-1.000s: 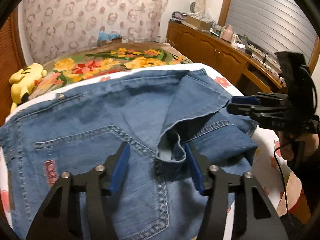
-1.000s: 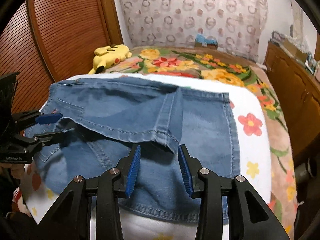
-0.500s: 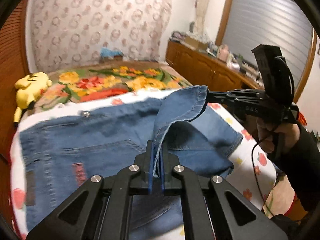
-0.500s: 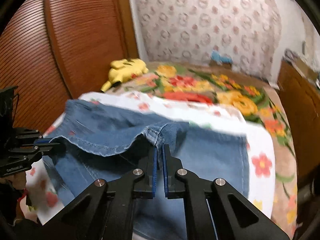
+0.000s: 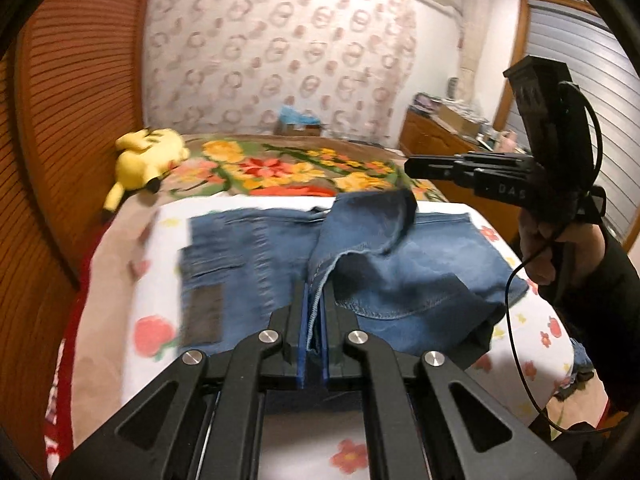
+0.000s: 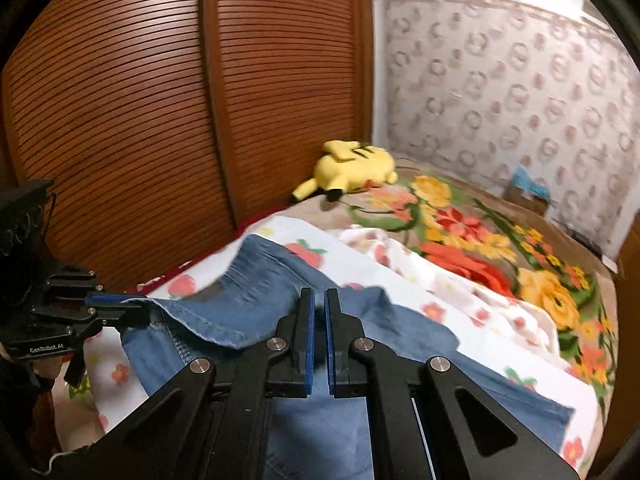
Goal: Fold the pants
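Nearest you, your left gripper is clamped on a hem of the denim pants, its blue pads pressed together with the pale frayed edge pinched between them. A second ago those pads stood apart around the fabric as it lay on the bed; now the cloth hangs lifted from them in a soft ridge. Your right gripper is likewise clamped on the other end of that same hem, which also lay flat a second ago. Between the two grippers the stitched edge sags slightly.

The rest of the pants lies spread on the white flower-print sheet, a back pocket and dark patch facing up. Past the pants the sheet shows a bare strip toward the bed's far end, where a heavier blanket with bold orange and yellow blooms begins.

A yellow plush toy rests on that blanket by the ribbed wooden doors, which run close along the bed's edge. A low wooden cabinet lines the opposite side.
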Demonstrator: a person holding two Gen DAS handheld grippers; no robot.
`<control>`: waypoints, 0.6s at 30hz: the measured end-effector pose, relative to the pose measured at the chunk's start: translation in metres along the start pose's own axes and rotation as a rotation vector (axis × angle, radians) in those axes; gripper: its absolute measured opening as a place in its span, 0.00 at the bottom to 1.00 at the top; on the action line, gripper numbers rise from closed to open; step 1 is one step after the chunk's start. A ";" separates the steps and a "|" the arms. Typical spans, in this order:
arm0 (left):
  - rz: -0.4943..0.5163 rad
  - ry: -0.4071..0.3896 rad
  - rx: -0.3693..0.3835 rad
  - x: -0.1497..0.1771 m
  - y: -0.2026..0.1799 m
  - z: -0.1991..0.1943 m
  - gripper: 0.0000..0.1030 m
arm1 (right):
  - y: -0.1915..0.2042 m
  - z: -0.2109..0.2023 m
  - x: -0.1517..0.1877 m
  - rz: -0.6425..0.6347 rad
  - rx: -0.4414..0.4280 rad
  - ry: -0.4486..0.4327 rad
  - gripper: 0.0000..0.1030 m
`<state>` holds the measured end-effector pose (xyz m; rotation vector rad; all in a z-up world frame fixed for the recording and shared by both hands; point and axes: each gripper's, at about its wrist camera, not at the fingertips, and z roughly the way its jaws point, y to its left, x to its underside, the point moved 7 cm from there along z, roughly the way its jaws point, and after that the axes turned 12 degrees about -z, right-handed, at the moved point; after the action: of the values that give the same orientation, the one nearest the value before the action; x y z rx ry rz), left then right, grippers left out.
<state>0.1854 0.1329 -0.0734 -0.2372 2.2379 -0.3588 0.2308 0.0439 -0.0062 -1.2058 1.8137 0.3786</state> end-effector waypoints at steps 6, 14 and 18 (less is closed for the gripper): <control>-0.027 0.028 -0.042 0.014 0.029 0.005 0.06 | -0.014 0.022 0.007 -0.004 -0.046 0.022 0.05; -0.062 0.045 -0.092 0.019 0.055 0.017 0.06 | -0.027 0.030 0.038 0.035 -0.048 0.059 0.05; -0.078 0.058 -0.121 0.022 0.066 0.020 0.06 | -0.031 0.026 0.057 0.062 -0.041 0.084 0.05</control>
<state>0.1834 0.1854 -0.1234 -0.3837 2.3155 -0.2747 0.2637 0.0136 -0.0602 -1.2110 1.9275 0.4075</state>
